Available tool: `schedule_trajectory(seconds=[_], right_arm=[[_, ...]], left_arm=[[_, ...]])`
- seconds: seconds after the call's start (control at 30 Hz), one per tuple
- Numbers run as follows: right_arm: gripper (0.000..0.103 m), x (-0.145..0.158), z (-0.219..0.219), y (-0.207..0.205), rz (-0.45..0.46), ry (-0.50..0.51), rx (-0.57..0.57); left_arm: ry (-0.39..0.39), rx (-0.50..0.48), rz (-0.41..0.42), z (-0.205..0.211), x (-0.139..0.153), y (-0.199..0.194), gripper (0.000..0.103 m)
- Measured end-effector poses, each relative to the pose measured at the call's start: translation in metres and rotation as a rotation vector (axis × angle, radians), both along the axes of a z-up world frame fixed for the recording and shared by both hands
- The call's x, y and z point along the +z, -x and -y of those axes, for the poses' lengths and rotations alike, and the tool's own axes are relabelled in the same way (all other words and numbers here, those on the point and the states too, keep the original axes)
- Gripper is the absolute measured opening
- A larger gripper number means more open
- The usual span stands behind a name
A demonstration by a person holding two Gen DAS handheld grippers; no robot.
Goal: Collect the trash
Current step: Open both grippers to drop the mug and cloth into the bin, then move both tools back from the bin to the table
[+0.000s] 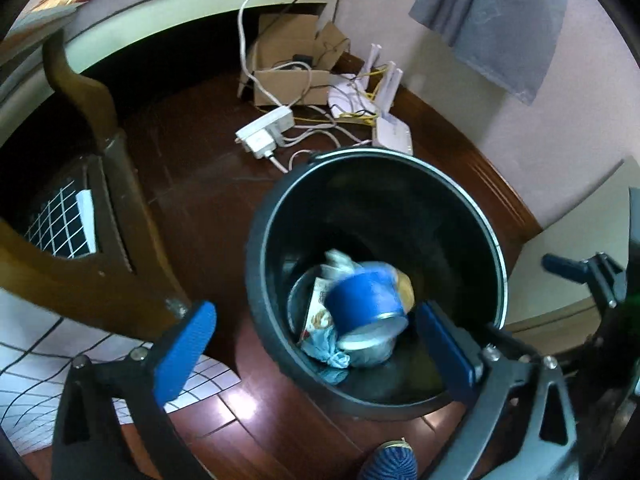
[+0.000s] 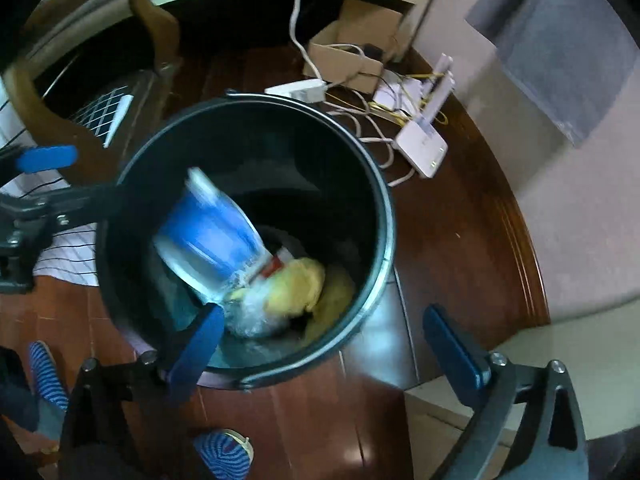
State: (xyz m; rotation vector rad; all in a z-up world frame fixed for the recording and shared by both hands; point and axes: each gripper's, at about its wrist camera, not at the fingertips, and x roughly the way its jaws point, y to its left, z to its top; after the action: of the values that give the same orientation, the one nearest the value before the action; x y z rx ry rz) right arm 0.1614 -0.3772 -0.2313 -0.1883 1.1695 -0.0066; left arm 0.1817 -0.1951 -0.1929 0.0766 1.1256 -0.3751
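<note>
The blue cup (image 1: 366, 300) lies tilted in the bin (image 1: 256, 264) on crumpled wrappers, and looks light, thin-walled and easily crushed; its rim would be the place to pinch, gently. Both the left hand-held gripper (image 1: 316, 338) and the right hand-held gripper (image 2: 326, 346) stand wide above the bin, holding nothing. Only the right view shows the yellow wad (image 2: 300, 284) clearly, and the cup blurred.

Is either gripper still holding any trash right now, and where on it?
Nothing is held. Left gripper and right gripper both stand open; the blue cup is loose inside the bin.
</note>
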Motion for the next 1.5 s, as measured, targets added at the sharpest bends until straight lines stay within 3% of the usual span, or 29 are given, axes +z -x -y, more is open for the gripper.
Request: schedule_trajectory(seconds=[0.6, 0.83, 1.07, 1.23, 1.5], right_arm=[[0.103, 0.022, 0.004, 0.003, 0.046, 0.002, -0.058], [0.103, 0.027, -0.008, -0.009, 0.037, -0.104, -0.017], [0.103, 0.042, -0.021, -0.018, 0.085, -0.126, -0.013], [0.103, 0.078, -0.038, -0.015, 0.199, -0.142, 0.017], [0.103, 0.141, -0.085, -0.013, 0.362, -0.207, 0.102]], left_arm=[[-0.058, 0.075, 0.065, -0.043, 0.008, 0.011, 0.101], [-0.076, 0.064, 0.096, -0.045, 0.014, 0.02, 0.101], [-0.063, 0.084, 0.15, -0.061, 0.04, 0.032, 0.101], [-0.032, 0.113, 0.232, -0.081, 0.078, 0.047, 0.101], [-0.019, 0.239, 0.365, -0.148, 0.14, 0.057, 0.101]])
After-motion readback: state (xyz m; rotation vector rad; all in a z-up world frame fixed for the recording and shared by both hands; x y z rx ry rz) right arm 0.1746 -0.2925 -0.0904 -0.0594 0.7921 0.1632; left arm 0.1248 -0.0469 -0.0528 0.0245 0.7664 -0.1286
